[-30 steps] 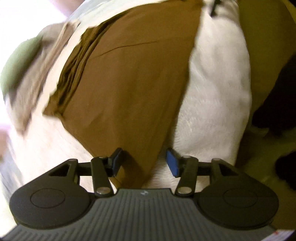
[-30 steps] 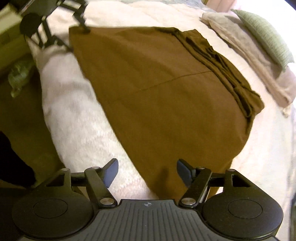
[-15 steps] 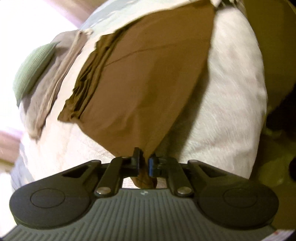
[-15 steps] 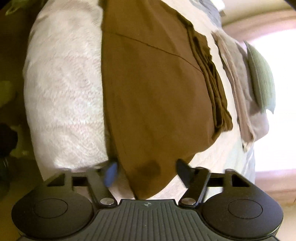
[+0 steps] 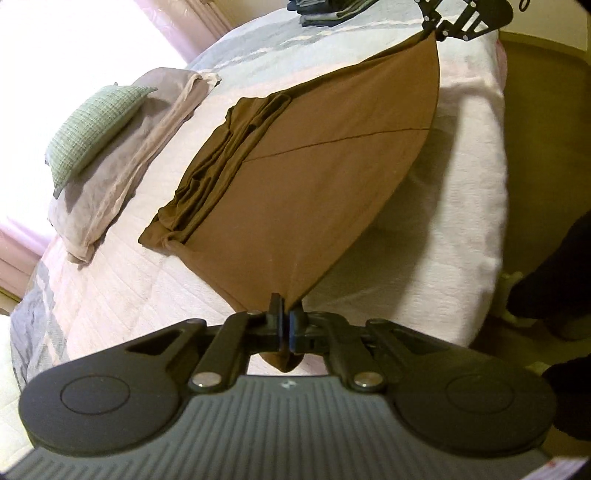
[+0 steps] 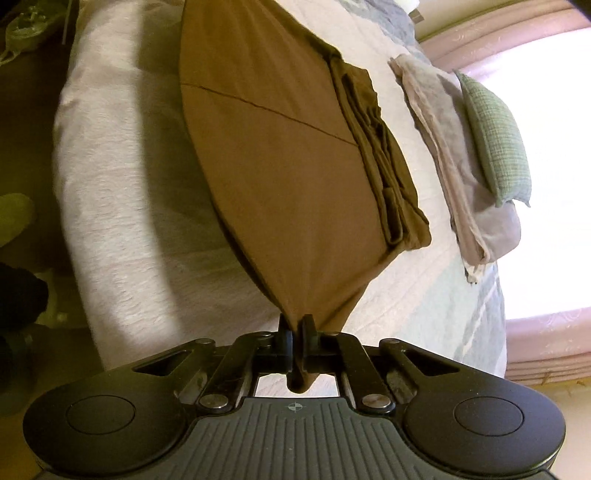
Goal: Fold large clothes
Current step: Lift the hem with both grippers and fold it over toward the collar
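White quilted bed (image 5: 461, 206) carries our brown garment (image 5: 314, 192). Only the left view shows the right gripper (image 5: 439, 31); both it and the left gripper (image 5: 285, 321), gaping earlier, now pinch lifted corners.

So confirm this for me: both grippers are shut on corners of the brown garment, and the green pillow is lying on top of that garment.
Not quite. The left gripper and right gripper are each shut on a corner of the brown garment, but the green pillow lies on the folded beige cloth beside it, apart from the garment. The left wrist view shows this.
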A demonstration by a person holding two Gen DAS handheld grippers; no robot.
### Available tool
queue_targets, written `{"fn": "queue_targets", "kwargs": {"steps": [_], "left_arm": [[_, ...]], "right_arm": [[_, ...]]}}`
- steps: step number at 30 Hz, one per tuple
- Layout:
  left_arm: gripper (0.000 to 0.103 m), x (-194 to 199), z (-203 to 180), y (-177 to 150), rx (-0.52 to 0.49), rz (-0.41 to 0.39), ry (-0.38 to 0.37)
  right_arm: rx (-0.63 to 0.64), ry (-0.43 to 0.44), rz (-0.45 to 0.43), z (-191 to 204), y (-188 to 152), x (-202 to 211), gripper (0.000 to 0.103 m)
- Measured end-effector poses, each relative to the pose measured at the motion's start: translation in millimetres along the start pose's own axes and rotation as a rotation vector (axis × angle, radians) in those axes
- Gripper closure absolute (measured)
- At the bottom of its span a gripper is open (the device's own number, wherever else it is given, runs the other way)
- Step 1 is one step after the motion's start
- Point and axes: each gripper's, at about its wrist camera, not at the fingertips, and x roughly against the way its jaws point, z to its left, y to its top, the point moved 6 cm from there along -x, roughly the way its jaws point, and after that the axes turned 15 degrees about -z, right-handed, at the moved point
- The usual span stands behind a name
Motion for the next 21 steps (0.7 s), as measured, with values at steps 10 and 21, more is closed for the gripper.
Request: {"fn": "queue_targets", "kwargs": {"steps": [10, 21], "left_arm": [[0.103, 65, -29, 9, 0.138, 0.041, -0.045], [0.103, 47, 77, 52, 0.248, 0.008, -0.034]], "right_arm": [[-0.071, 0.073, 0.047, 32, 13, 72, 0.102], [-0.097, 0.092, 0.016, -82, 45, 70, 0.102]]}}
